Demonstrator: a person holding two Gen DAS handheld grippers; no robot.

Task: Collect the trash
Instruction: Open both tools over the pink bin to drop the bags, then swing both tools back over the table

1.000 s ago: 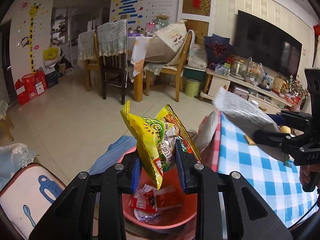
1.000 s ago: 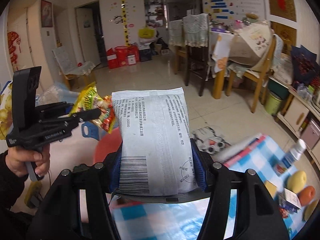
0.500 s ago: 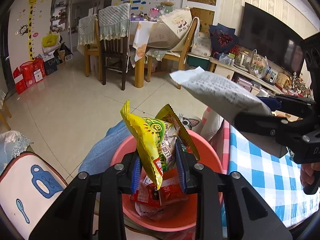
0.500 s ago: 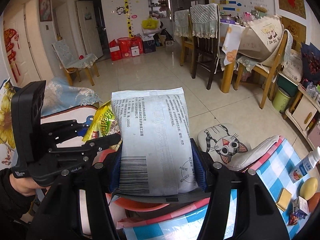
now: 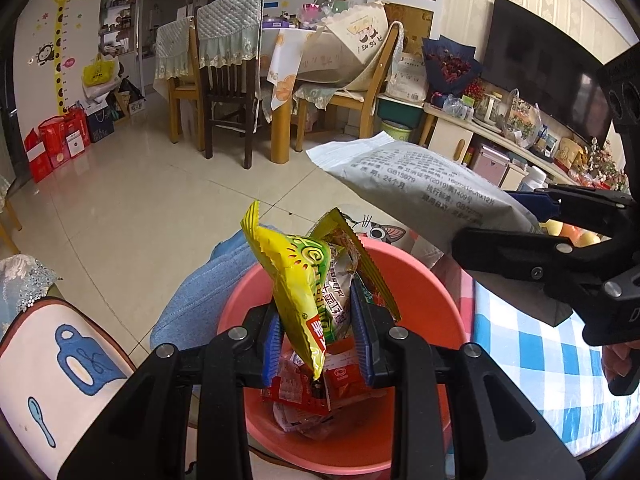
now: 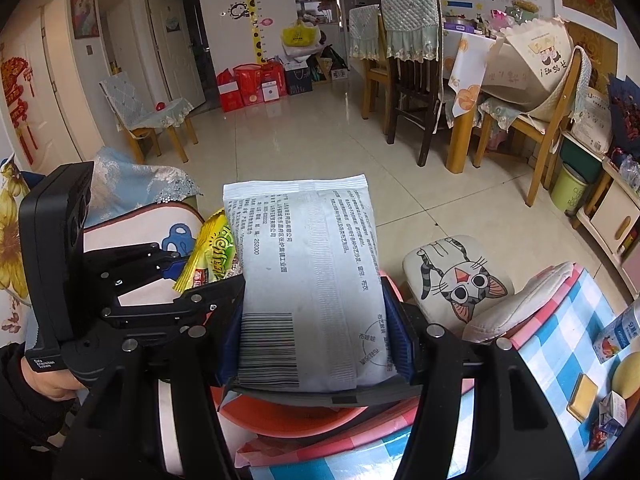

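Observation:
My left gripper (image 5: pixel 318 342) is shut on a bunch of yellow and green snack wrappers (image 5: pixel 304 280), held just over a pink bin (image 5: pixel 432 304) with red wrappers lying inside. My right gripper (image 6: pixel 314 334) is shut on a grey-white printed packet (image 6: pixel 304 276) that stands up between its blue pads. In the left wrist view that packet (image 5: pixel 420 188) hangs above the bin's right rim. In the right wrist view the left gripper (image 6: pixel 192 280) with its wrappers (image 6: pixel 212 256) is close on the left, and the bin's rim (image 6: pixel 288 420) shows beneath.
A blue-checked table (image 5: pixel 532 360) lies to the right of the bin, with fruit (image 6: pixel 628 372) and small cartons (image 6: pixel 612 332) on it. A cat-print cushion (image 6: pixel 460 280) and a stool with a blue cup print (image 5: pixel 52 364) flank the bin. Dining chairs (image 5: pixel 228 92) stand far off.
Both grippers have sunk toward the bin with their loads. The bin fills more of the left wrist view, and the grey-white packet has come in from the right over its rim.

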